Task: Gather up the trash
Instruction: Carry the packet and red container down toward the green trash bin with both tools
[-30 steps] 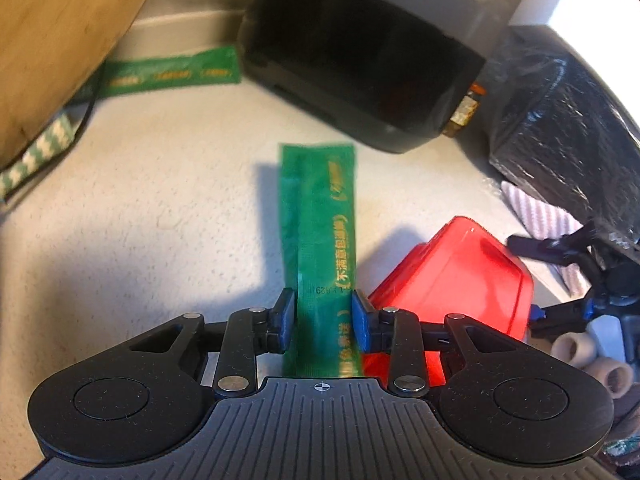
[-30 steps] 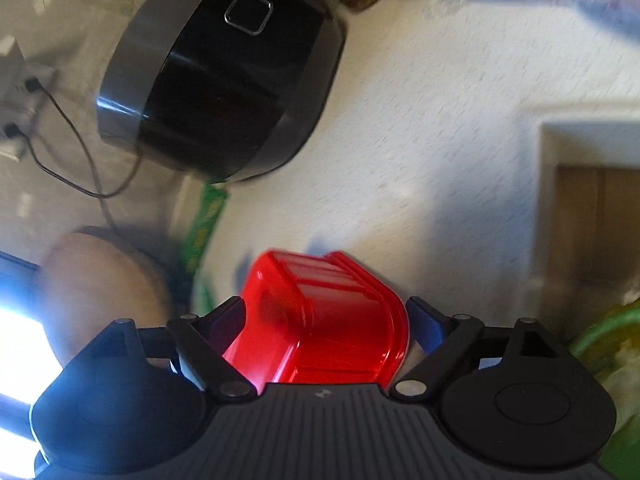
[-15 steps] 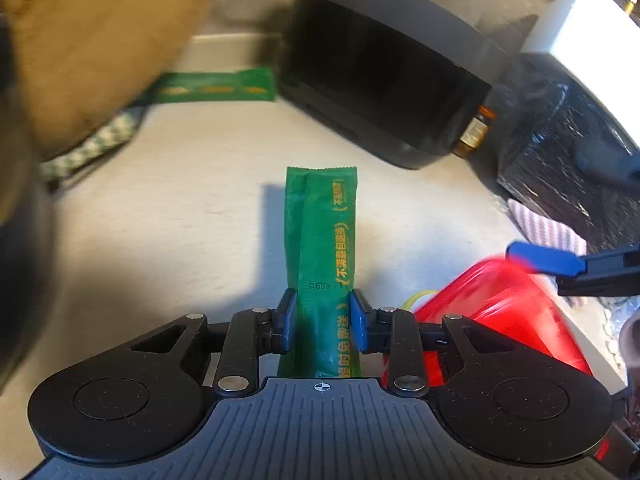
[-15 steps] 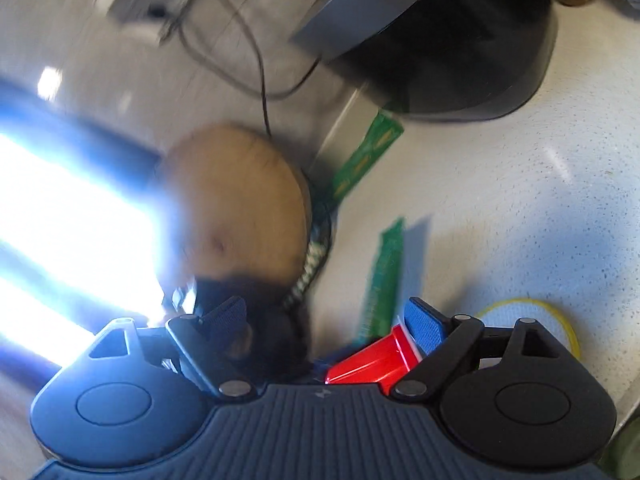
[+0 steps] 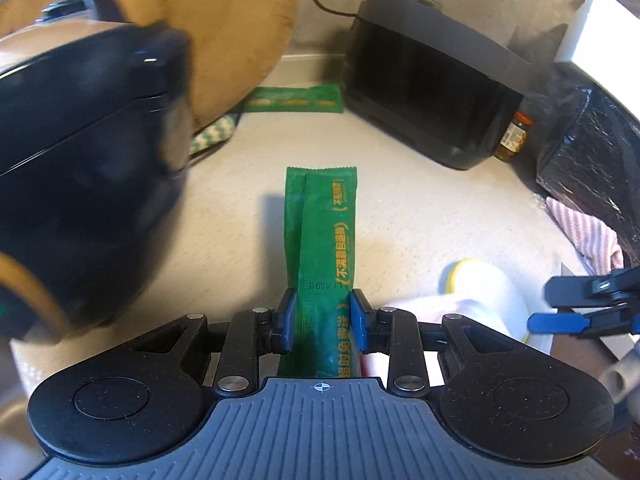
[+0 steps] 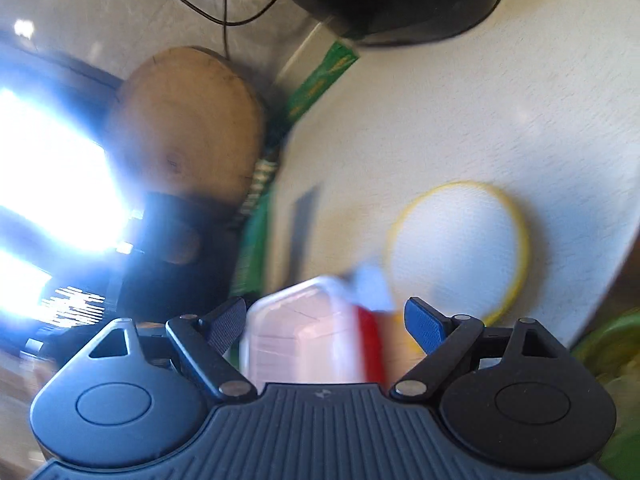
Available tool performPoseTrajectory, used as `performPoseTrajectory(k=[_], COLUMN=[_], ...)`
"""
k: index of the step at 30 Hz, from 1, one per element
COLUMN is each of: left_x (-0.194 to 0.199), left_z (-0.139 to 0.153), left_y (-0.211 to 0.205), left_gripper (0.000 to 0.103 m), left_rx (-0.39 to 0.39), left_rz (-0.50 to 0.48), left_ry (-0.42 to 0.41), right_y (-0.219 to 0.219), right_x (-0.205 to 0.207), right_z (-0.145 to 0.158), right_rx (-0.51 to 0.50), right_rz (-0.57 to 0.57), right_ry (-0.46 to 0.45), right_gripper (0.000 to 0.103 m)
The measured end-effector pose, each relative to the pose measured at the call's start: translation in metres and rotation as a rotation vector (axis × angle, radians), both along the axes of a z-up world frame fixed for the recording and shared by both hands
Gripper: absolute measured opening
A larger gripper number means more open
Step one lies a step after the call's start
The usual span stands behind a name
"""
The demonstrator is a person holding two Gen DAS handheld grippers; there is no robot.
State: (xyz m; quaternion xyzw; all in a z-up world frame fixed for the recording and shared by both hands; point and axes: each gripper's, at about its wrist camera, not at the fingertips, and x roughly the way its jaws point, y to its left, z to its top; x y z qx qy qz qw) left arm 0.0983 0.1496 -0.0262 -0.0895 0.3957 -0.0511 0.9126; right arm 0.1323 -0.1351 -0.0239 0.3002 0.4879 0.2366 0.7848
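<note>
The left tool point(image 5: 323, 316) is clenched on a long green foil sachet point(image 5: 322, 236), which juts forward above the pale speckled counter point(image 5: 420, 200); a second green sachet point(image 5: 296, 99) lies at the counter's back edge. The right tool point(image 6: 326, 320) grips a red, box-like plastic container point(image 6: 312, 344) with its jaws set wide. Judgement: hold the container level and lower the sachet's free end in before releasing. The sachet's yellow print is Chinese; I cannot read it.

pale speckled counter point(image 5: 420, 216), bright window point(image 6: 48, 184)
</note>
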Motion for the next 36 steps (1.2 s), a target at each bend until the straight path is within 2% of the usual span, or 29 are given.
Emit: performPoseTrajectory(k=[2, 4, 6, 8, 10, 11, 13, 15, 17, 18, 19, 20, 22, 23, 25, 27, 32, 36], left_x=[-0.011, -0.021, -0.03, -0.04, -0.05, -0.054, -0.06, -0.066, -0.071, -0.072, -0.074, -0.076, -0.078, -0.078, -0.079, -0.08, -0.082, -0.084], left_z=[0.003, 0.004, 0.004, 0.003, 0.002, 0.001, -0.001, -0.003, -0.003, -0.003, -0.001, 0.0, 0.002, 0.003, 0.004, 0.005, 0.009, 0.013], left_y=[0.004, 0.01, 0.016, 0.019, 0.02, 0.02, 0.021, 0.024, 0.026, 0.027, 0.029, 0.03, 0.032, 0.032, 0.035, 0.037, 0.038, 0.039], left_gripper=[0.032, 0.032, 0.032, 0.032, 0.032, 0.032, 0.032, 0.032, 0.032, 0.032, 0.032, 0.032, 0.032, 0.032, 0.032, 0.032, 0.032, 0.032], left_rx=[0.001, -0.026, -0.054, -0.077, -0.085, -0.083, -0.082, -0.09, -0.097, -0.101, -0.103, -0.103, -0.097, -0.095, -0.097, -0.102, -0.103, -0.134], left_rz=[0.014, 0.03, 0.048, 0.059, 0.062, 0.063, 0.064, 0.065, 0.072, 0.075, 0.077, 0.079, 0.083, 0.085, 0.089, 0.091, 0.082, 0.081], left_ry=[-0.014, -0.022, -0.026, -0.026, -0.023, -0.019, -0.006, 0.003, 0.005, 0.004, 0.001, -0.002, -0.005, -0.004, -0.006, -0.004, -0.007, -0.032], right_y=[0.009, 0.023, 0.034, 0.044, 0.054, 0.056, 0.059, 0.062, 0.067, 0.072, 0.077, 0.083, 0.092, 0.094, 0.091, 0.092, 0.087, 0.079], right_x=[-0.011, -0.023, -0.036, -0.046, -0.056, -0.061, -0.065, -0.063, -0.063, -0.061, -0.06, -0.059, -0.059, -0.059, -0.064, -0.067, -0.062, -0.056], right_z=[0.01, 0.02, 0.024, 0.026, 0.029, 0.03, 0.03, 0.023, 0.012, 0.005, -0.001, -0.007, -0.017, -0.02, -0.02, -0.016, -0.001, 0.009], right_rx=[-0.206, -0.459, -0.658, -0.786, -0.828, -0.805, -0.674, -0.492, -0.355, -0.336, -0.343, -0.354, -0.359, -0.347, -0.303, -0.298, -0.277, -0.267], right_rz=[-0.01, -0.005, 0.011, 0.02, 0.025, 0.03, 0.068, 0.086, 0.096, 0.1, 0.105, 0.116, 0.143, 0.155, 0.175, 0.175, 0.141, 0.108], right_ry=[-0.096, -0.213, -0.301, -0.356, -0.397, -0.409, -0.384, -0.295, -0.215, -0.185, -0.167, -0.153, -0.115, -0.1, -0.077, -0.091, -0.118, -0.126], right_gripper=[0.088, 0.088, 0.088, 0.09, 0.092, 0.093, 0.093, 0.093, 0.092, 0.087, 0.076, 0.061, 0.041, 0.023, 0.017, 0.014, 0.014, 0.014])
